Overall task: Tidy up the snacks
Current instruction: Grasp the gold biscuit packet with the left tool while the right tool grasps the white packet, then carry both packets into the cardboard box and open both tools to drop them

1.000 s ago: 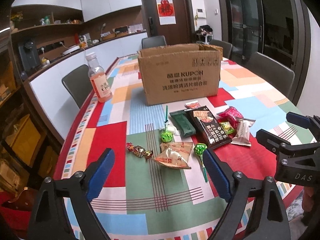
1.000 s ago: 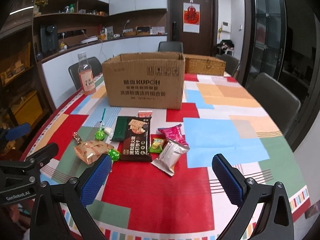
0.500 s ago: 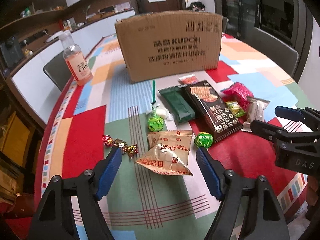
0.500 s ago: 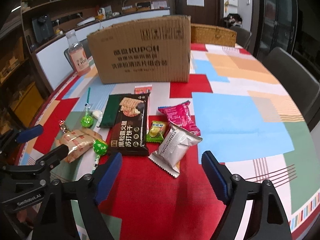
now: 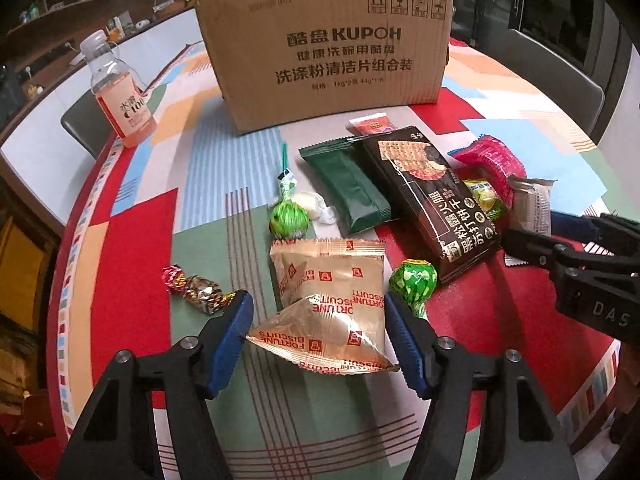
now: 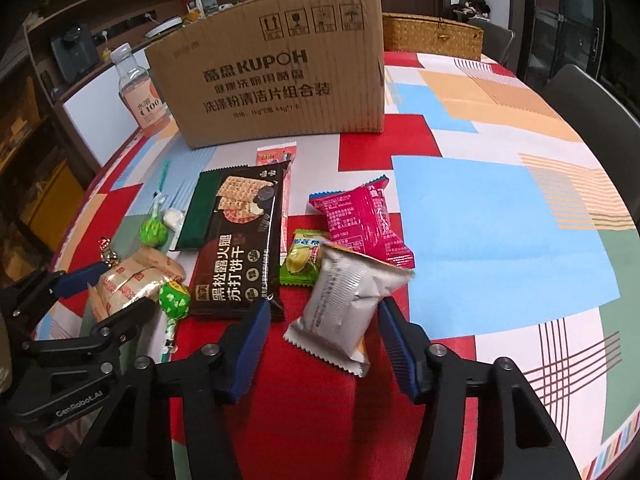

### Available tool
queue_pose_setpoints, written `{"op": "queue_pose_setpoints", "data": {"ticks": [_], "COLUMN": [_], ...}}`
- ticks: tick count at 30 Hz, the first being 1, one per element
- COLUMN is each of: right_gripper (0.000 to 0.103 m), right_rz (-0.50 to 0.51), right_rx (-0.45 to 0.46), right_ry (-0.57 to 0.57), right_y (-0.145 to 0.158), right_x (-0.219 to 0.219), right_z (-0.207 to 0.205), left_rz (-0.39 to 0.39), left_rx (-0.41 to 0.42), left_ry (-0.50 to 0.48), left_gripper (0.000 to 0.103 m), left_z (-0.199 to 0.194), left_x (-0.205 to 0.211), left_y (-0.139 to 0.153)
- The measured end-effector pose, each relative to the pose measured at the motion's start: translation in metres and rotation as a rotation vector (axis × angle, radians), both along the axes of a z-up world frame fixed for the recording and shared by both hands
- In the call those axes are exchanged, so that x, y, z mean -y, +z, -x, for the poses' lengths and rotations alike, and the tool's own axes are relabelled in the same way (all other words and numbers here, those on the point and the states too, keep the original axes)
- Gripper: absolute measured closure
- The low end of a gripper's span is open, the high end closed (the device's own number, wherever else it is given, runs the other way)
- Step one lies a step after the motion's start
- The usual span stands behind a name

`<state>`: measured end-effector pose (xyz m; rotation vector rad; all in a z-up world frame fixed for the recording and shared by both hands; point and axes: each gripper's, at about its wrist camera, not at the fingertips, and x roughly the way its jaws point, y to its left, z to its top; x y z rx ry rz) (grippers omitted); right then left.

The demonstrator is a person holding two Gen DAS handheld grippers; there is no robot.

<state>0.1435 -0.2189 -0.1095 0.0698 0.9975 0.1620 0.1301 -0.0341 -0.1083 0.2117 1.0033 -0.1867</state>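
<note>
Crinkled gold biscuit packet [image 5: 332,304] beside silver pouch [image 6: 348,300].

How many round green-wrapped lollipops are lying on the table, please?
2. One green-wrapped lollipop lies beside the small white candy; the other lollipop lies between the gold biscuit packets and the black cracker pack. More could be hidden.

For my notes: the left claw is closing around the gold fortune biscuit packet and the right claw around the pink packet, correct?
Not quite: the right claw brackets the silver packet, not the pink packet behind it, as the right wrist view shows. The left claw does bracket the fortune biscuit packet.
</note>
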Motion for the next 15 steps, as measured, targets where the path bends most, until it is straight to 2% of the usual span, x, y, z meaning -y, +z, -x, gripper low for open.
{"op": "queue_pose_setpoints", "data": {"ticks": [4,8,10,15], "right_gripper": [0.059,0.064,0.070,0.071], "right_rz": [0.005,0.012,0.016,0.009], "right_rx": [-0.014,-0.013,-0.009,0.011], "right_ry": [-0.007,-0.003,-0.002,0.007], "right_y": [-0.004,-0.003,-0.001,0.006], "right_x": [0.002,0.001,0.001,-0.001], "right_z": [-0.001,-0.001,-0.001,0.005], "left_rz": [0.017,0.027,0.034,0.044], "left_rx": [-0.021,-0.016,-0.014,0.025], "left_ry": [0.010,0.010,0.013,0.014], "left_gripper": [0.043,0.045,0.045,0.045], "left_z": [-0.006,-0.006,-0.004,0.005], "left_x": [0.000,0.000,-0.001,-0.001], "left_y": [-0.004,-0.004,-0.002,0.012]}}
